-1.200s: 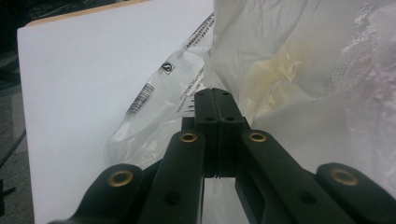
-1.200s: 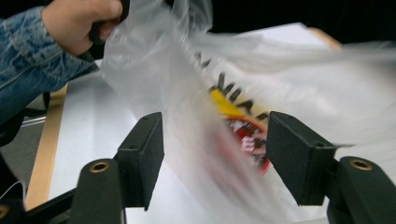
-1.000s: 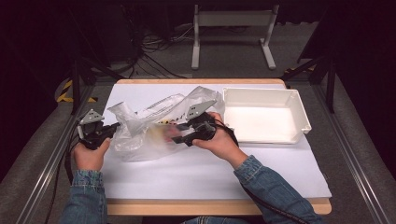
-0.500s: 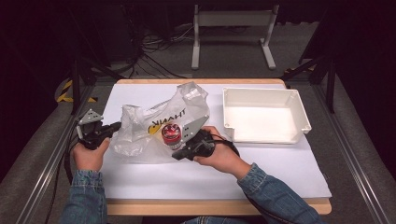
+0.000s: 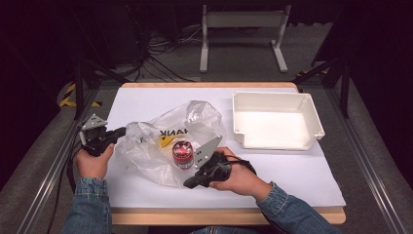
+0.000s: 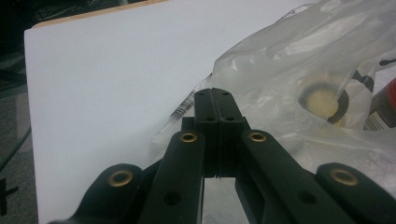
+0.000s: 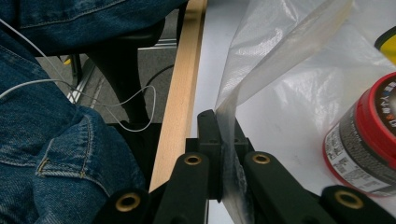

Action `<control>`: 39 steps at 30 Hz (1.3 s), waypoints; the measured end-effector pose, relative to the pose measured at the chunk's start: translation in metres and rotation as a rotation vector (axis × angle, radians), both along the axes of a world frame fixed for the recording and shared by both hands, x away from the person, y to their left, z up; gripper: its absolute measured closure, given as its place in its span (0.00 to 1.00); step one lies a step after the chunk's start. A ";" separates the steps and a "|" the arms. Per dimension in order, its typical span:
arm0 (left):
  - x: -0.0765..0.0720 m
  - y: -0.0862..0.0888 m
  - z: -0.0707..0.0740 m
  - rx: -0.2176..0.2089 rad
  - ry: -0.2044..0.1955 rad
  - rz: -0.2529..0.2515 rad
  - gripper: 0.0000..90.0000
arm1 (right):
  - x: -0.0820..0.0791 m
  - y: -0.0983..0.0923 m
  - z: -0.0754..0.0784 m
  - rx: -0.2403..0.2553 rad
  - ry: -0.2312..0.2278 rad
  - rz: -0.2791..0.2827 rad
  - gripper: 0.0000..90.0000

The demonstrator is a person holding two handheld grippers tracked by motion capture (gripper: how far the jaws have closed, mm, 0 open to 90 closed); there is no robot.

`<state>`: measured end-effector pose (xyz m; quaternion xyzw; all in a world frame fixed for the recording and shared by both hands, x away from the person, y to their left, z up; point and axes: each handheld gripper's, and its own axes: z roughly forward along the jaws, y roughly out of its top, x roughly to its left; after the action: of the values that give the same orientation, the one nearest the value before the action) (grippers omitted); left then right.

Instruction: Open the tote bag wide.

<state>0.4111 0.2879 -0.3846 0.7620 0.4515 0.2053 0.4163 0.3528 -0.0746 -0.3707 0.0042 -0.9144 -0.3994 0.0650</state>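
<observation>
On the white table (image 5: pixel 292 170), both grippers pinch a clear plastic bag (image 5: pixel 146 151): left gripper (image 5: pixel 119 134), right gripper (image 5: pixel 187 184). Next, likely pull the mouth apart around the red-lidded jar (image 5: pixel 183 155).

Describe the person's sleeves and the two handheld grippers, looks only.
Both forearms wear blue denim sleeves with buttoned cuffs. The left gripper and right gripper are matte black, each topped by a grey three-cornered plate. A black cable trails from each. In the gripper views the jaws are black linkage arms with brass-coloured rivets and small screw holes.
</observation>
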 end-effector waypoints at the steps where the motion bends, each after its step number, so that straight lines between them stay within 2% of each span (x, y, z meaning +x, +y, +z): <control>1: 0.000 0.000 0.000 0.001 0.000 0.000 1.00 | 0.000 0.000 0.001 0.009 0.000 -0.002 0.92; 3: 0.000 -0.001 0.000 0.003 0.000 -0.004 1.00 | 0.002 0.000 0.006 0.042 0.005 -0.006 0.85; 6: 0.000 -0.002 -0.001 0.005 0.001 -0.002 1.00 | 0.004 0.002 0.015 0.097 0.037 -0.014 0.64; 8: 0.001 -0.001 -0.001 0.004 0.002 -0.001 1.00 | 0.006 0.002 0.021 0.148 0.028 -0.032 0.57; 12: 0.001 0.000 -0.002 0.006 0.001 -0.001 1.00 | 0.008 0.001 0.031 0.224 0.009 -0.062 0.52; 14: 0.001 -0.001 -0.002 0.006 0.007 -0.003 1.00 | 0.012 0.000 0.036 0.240 -0.027 -0.104 0.53; 16: 0.001 -0.002 -0.002 0.005 0.004 -0.004 1.00 | 0.018 0.000 0.037 0.250 -0.044 -0.142 0.53; 18: 0.001 -0.003 -0.003 0.011 0.007 -0.006 1.00 | 0.027 0.000 0.037 0.251 -0.063 -0.187 0.52; 20: 0.001 -0.004 -0.003 0.017 0.008 -0.009 1.00 | 0.037 0.003 0.033 0.245 -0.065 -0.217 0.43; 23: 0.002 -0.004 -0.005 0.022 0.016 -0.009 1.00 | 0.050 0.010 0.019 0.205 -0.036 -0.240 0.31; 27: 0.003 -0.004 -0.007 0.019 0.021 -0.010 1.00 | 0.059 0.016 0.002 0.166 -0.018 -0.292 0.27; 34: 0.003 -0.006 -0.008 0.023 0.025 -0.014 1.00 | 0.075 0.013 -0.015 0.179 0.020 -0.423 0.23; 39: 0.003 -0.006 -0.008 0.024 0.025 -0.017 1.00 | 0.075 0.016 -0.026 0.159 0.012 -0.452 0.18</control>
<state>0.4143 0.2818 -0.3925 0.7732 0.4479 0.1976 0.4031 0.4282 -0.0589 -0.3966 -0.1979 -0.8574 -0.4746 -0.0214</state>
